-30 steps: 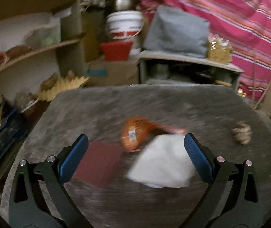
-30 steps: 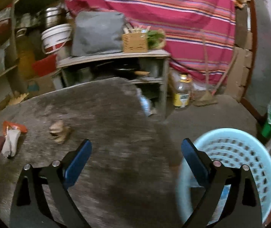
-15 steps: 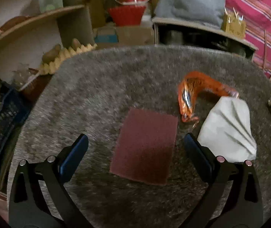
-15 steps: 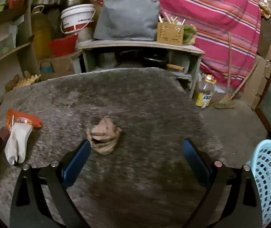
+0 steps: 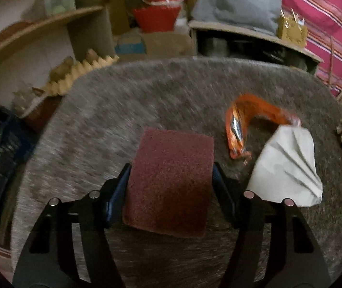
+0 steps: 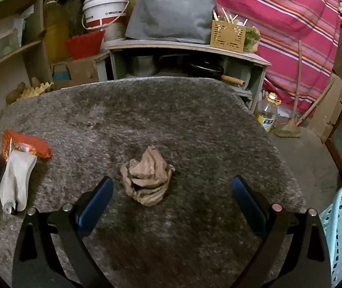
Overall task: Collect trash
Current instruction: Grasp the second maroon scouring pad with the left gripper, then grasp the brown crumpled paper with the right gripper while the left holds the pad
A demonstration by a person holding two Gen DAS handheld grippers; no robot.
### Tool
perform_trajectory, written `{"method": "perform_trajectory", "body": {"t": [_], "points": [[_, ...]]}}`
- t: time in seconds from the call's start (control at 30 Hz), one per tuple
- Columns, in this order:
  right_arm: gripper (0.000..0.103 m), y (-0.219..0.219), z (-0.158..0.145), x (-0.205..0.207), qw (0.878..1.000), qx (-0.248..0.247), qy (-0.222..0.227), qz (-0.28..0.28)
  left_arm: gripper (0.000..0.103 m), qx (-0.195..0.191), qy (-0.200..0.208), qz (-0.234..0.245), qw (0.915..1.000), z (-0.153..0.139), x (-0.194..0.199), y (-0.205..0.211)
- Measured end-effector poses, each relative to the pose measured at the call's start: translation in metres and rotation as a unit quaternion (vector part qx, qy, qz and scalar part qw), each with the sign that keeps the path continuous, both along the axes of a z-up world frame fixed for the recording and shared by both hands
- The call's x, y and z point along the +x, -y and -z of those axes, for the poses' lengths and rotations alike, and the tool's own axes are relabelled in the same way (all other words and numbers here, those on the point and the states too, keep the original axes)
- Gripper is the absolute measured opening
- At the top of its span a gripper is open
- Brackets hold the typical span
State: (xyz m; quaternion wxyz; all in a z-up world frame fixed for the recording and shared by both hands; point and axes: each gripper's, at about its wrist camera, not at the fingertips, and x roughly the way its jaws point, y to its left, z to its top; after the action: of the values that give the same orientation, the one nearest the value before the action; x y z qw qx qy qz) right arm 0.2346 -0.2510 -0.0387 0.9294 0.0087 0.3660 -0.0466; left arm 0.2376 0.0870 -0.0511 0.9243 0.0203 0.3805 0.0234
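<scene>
Your left gripper [image 5: 171,180] had its jaws clamped on the red scouring pad [image 5: 171,180]. The crumpled brown paper [image 6: 147,176] lay on the surface straight ahead between your right gripper's [image 6: 171,199] spread, empty jaws, slightly left of centre

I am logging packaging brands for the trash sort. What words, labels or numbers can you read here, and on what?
None can be read.
Orange snack wrapper: print blurred.
White bucket: band of text too small.
Oil bottle: label characters too small.
Maroon pad in the left tongs: no print.
</scene>
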Motion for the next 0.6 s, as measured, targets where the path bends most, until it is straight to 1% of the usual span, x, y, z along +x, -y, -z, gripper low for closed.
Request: {"method": "perform_trajectory", "body": {"t": [0.1, 0.17, 0.23, 0.27, 0.3, 0.37, 0.6], "points": [[0.096, -0.005, 0.004, 0.007, 1.0, -0.011, -0.006, -0.004, 0.064, -0.007, 0.025, -0.021, 0.9995, -0.015, -0.004, -0.007], [0.093, -0.007, 0.006, 0.009, 1.0, -0.014, -0.01, -0.009, 0.064, -0.013, 0.047, -0.034, 0.9982, -0.026, -0.006, -0.008], [0.075, -0.008, 0.007, 0.012, 1.0, -0.006, -0.017, -0.023, 0.064, -0.008, 0.07, -0.045, 0.9965, -0.035, -0.009, -0.005], [0.058, -0.009, 0.009, 0.013, 0.999, -0.002, -0.02, -0.027, 0.064, -0.008, 0.076, -0.046, 0.996, -0.038, -0.009, -0.003], [0.05, -0.009, 0.01, 0.014, 0.999, 0.005, -0.024, -0.033, 0.064, -0.013, 0.085, -0.048, 0.9952, -0.042, -0.01, -0.001], [0.044, -0.01, 0.01, 0.012, 0.999, 0.013, -0.021, -0.045, 0.064, -0.021, 0.093, -0.047, 0.9943, -0.046, -0.011, 0.001], [0.043, -0.004, -0.005, -0.006, 0.998, 0.016, 0.01, -0.055, 0.064, -0.026, 0.098, -0.048, 0.9937, -0.049, -0.013, 0.017]]}}
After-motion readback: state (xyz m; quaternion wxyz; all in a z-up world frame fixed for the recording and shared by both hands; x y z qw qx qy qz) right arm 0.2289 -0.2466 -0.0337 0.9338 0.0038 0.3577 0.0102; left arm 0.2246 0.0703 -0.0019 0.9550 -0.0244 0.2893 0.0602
